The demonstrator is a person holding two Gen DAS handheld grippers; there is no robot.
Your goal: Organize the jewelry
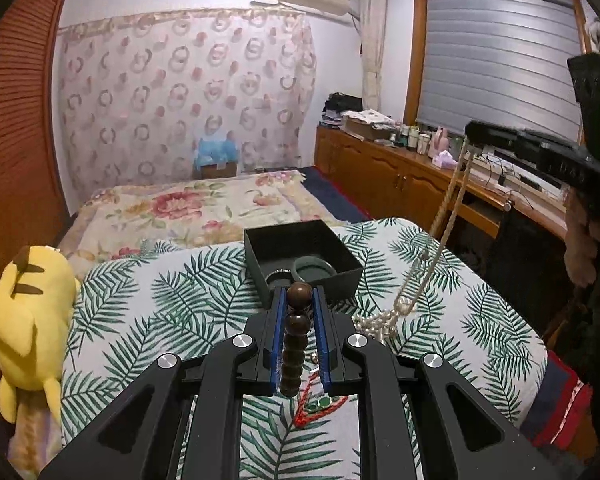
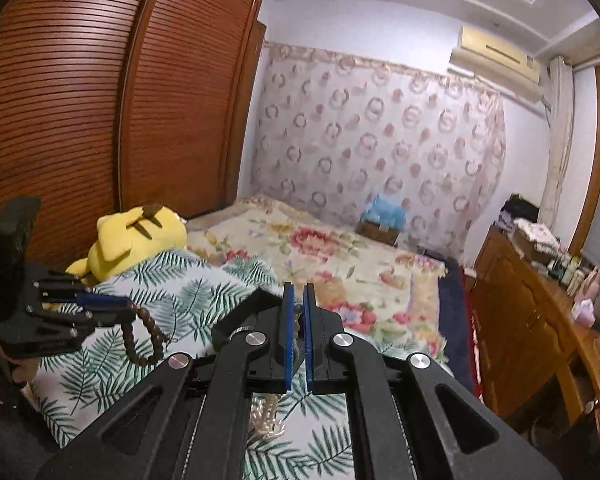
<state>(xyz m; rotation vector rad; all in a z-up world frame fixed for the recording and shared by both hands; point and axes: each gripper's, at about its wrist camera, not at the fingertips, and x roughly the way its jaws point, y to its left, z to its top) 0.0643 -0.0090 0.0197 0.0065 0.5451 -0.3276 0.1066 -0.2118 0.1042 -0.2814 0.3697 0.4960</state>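
left gripper (image 1: 299,300) pinches brown bead bracelet (image 1: 296,332) | right gripper (image 2: 299,296) pinches pearl necklace (image 1: 440,236), lifted high, its end on leaf blanket (image 1: 180,304) | black box (image 1: 300,256) holds rings

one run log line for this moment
left tool: shut on brown bead bracelet | right tool: shut on pearl necklace, lifted | black box: two bangles inside

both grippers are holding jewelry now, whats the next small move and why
Probably carry the left gripper forward over the black box and drop the brown bead bracelet in. The box sits just ahead, open. The right gripper has the pearl necklace only partly lifted.
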